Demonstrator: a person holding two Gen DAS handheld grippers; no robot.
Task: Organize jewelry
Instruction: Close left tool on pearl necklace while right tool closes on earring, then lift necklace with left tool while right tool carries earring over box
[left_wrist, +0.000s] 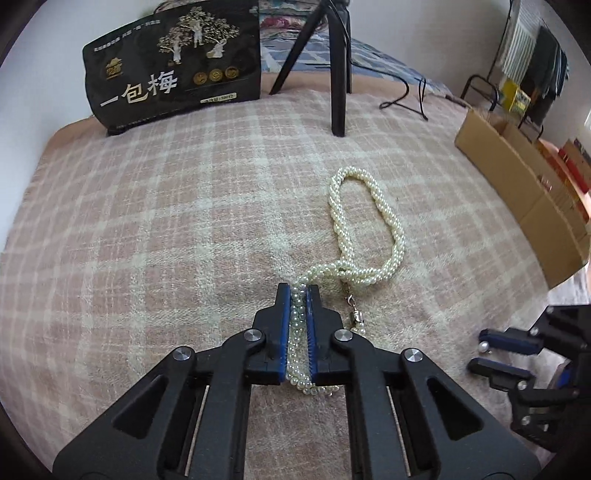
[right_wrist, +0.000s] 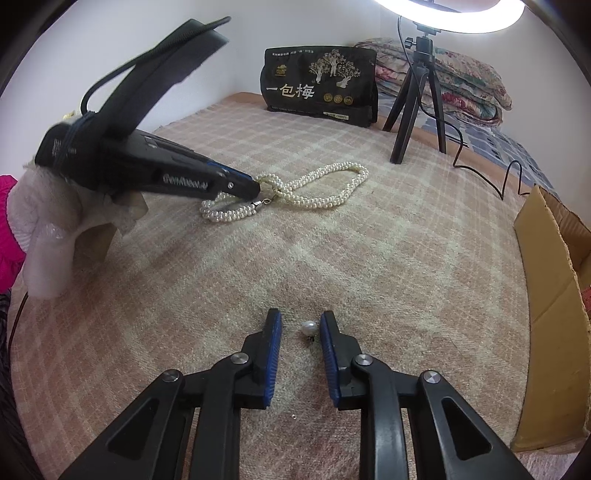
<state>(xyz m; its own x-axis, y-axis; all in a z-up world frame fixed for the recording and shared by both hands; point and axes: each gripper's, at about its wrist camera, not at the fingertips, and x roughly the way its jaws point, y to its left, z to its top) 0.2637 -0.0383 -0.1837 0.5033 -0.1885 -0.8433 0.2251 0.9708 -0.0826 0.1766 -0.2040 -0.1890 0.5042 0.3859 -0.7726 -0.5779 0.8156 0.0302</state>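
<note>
A: Left wrist view first. The left gripper (left_wrist: 298, 291) is clenched on the pearl necklace (left_wrist: 365, 229); beads fill the gap between the blue pads. One end is pinched, and the rest lies looped on the checked blanket (left_wrist: 166, 221), stretching far and to the right. The clasp (left_wrist: 356, 314) dangles just right of the jaws.

B: Lifted or flat?

A: Mostly flat. From the right wrist view the necklace (right_wrist: 317, 188) rests on the blanket (right_wrist: 406, 258) with the left gripper (right_wrist: 255, 189) nipping it at the crossing of the loop.

B: Right side?

A: The right gripper (right_wrist: 300, 325) is released, jaws apart, straddling a single pearl earring (right_wrist: 308, 328) on the blanket. It sits between the pads, nearer the right one; I can't say if it touches. Not grasped yet. The left view shows the same: right gripper (left_wrist: 484, 350) near right, earring (left_wrist: 484, 346) at its tips.

B: Any jewelry box?

A: None seen. There's a cardboard box (right_wrist: 546, 295) at the right edge, a black bag (right_wrist: 319, 85) far back, and a tripod (right_wrist: 417, 99) beside it. I can't tell where the jewelry should go.

B: Progress?

A: Early, I'd judge. Necklace gripped but not moved, earring not picked, nothing put away. Also a tiny speck (right_wrist: 294, 416) near the right gripper, too small to name.
</note>
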